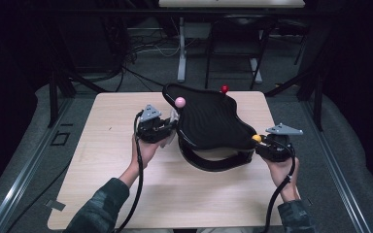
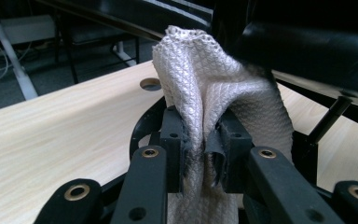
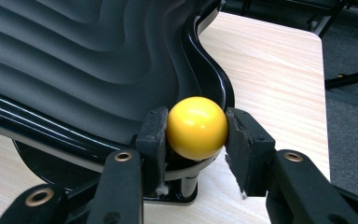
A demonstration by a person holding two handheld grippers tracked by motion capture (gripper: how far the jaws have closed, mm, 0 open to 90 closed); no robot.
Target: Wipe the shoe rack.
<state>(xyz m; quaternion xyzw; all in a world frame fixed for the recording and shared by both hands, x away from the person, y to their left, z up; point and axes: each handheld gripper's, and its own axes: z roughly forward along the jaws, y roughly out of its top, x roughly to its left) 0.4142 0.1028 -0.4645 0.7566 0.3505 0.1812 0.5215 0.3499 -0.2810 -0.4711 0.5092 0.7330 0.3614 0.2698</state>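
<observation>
Nearest the person, two forearms in dark patterned sleeves come in from the bottom edge of the high view, each hand holding a gripper with a black cable trailing back toward the body.

The left gripper sits at the left side of a black tray. Its jaws are pressed together on a fold of pale woven cloth. In the left gripper view the cloth rises up out of the jaws in a bunched peak and leans against the shiny black underside of the tray, which passes just above and to the right of it. A thin black leg of the tray's stand shows at the right of that view.

The right gripper is at the tray's near right corner. Its jaws pinch a yellow ball, one pad on each side of it. The ball stands at the tray's rim, with the tray's ridged, wavy black surface spreading away behind it in the right gripper view.

The tray has a curvy outline and sits raised on a curved black base, near the middle of a light wooden table. Farther along its rim stand two more balls: a pink ball at the left, just beyond the left gripper, and a red ball at the far edge.

Beyond the table lies a grey floor with loose cables, metal frame legs and the edge of another table.
</observation>
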